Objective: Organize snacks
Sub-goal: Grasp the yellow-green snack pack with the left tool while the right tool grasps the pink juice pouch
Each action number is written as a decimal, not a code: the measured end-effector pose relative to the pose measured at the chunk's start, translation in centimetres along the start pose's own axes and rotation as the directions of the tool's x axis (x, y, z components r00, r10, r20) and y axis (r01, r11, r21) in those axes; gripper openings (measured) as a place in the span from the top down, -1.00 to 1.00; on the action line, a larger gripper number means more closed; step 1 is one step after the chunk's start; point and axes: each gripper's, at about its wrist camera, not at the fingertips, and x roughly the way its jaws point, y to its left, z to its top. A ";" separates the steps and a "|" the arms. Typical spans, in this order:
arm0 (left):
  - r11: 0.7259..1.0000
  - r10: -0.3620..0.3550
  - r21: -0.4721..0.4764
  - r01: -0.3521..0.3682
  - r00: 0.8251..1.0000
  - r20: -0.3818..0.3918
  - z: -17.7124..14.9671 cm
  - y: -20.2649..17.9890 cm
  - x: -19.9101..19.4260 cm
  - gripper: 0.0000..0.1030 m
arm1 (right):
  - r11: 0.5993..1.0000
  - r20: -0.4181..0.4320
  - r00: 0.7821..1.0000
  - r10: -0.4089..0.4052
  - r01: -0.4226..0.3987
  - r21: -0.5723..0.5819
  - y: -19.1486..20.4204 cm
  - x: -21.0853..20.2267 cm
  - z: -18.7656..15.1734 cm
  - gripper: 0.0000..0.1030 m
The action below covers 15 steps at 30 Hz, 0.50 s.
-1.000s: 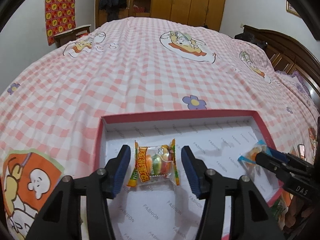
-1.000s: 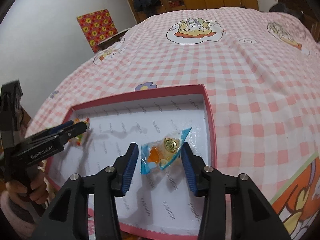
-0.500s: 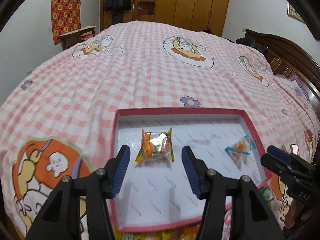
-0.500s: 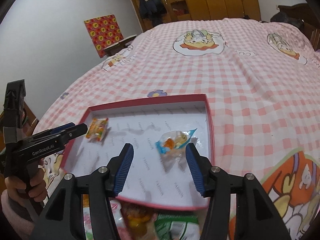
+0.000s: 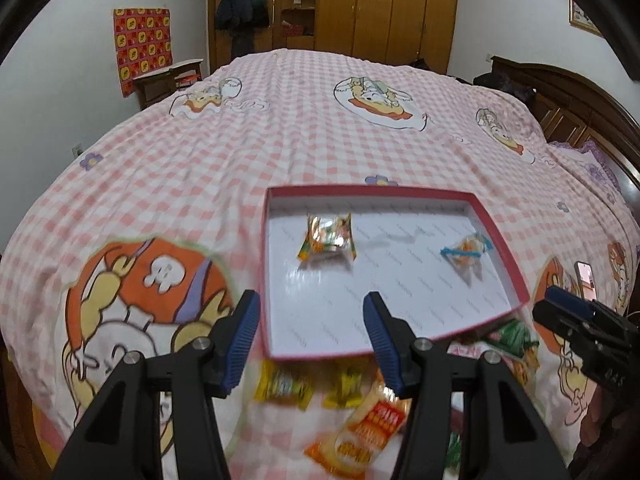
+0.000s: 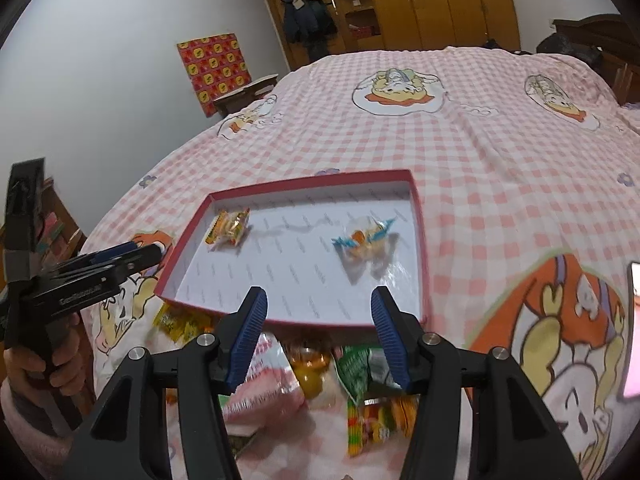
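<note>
- Shallow red-rimmed box (image 5: 496, 236) on gingham bed (image 5: 280, 128); white printed liner.
- Two crinkly packets inside: orange (image 5: 329, 236), blue-edged (image 5: 466, 249).
- Left gripper (image 5: 312, 338) and right gripper (image 6: 318, 336): ribbed blue pads, jaws apart, empty.
- Right jaws have just been opening.

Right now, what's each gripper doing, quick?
Left gripper: open, holding nothing.
Right gripper: jaws have just been opening, nothing between them.
</note>
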 end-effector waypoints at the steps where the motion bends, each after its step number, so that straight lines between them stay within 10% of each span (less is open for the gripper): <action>1: 1.000 0.002 -0.001 -0.002 1.000 -0.008 -0.5 0.2 -0.2 -0.10 | 1.000 -0.005 1.000 0.001 -0.001 0.005 -0.2 -0.1 -0.3 -0.08; 15: 1.000 0.018 -0.010 -0.019 0.995 -0.102 -5.4 1.5 2.0 -0.10 | 1.000 -0.034 0.999 -0.009 0.010 0.025 -0.7 -1.6 -3.7 -0.08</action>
